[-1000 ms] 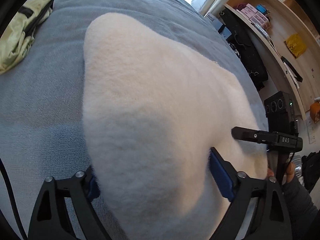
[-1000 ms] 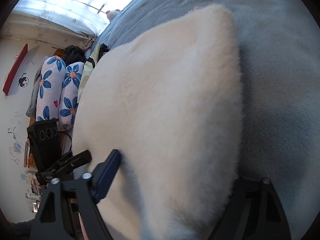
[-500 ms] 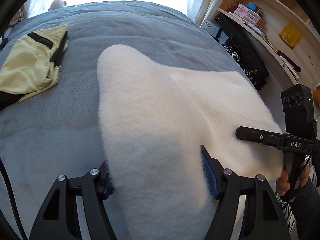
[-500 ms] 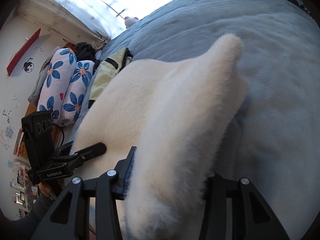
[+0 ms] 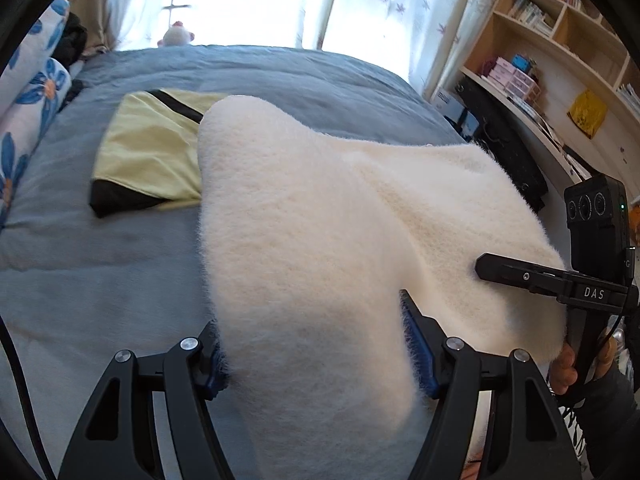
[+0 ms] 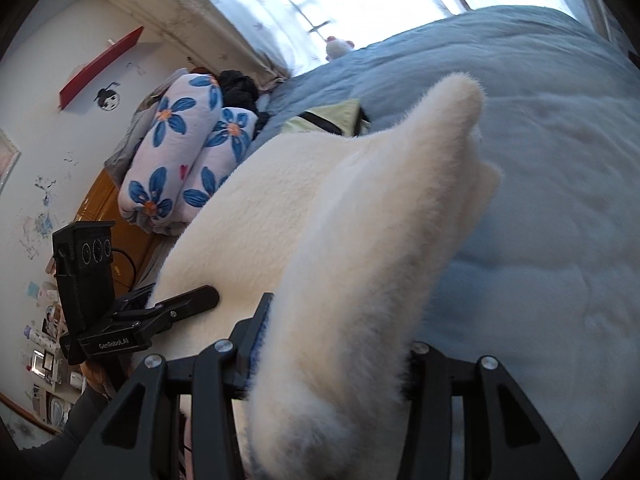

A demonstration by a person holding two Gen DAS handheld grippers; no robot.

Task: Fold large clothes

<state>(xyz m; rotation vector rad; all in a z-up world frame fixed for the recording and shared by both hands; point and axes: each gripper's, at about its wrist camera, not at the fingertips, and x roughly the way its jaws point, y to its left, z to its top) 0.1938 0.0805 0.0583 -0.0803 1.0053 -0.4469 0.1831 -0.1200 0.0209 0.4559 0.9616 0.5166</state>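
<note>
Lifted higher: fleece [image 5: 320, 240], both tools [image 5: 316, 360] gripping, prob.

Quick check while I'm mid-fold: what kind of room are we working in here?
Most likely a bedroom. The white fleece garment lies on a bed with a blue-grey blanket, flowered pillows are stacked at its head, and bookshelves line the wall by a curtained window.

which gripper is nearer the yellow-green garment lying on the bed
Left. The left gripper grips the white fleece on the side beside the yellow-green garment; the right gripper grips the fleece's far side.
</note>
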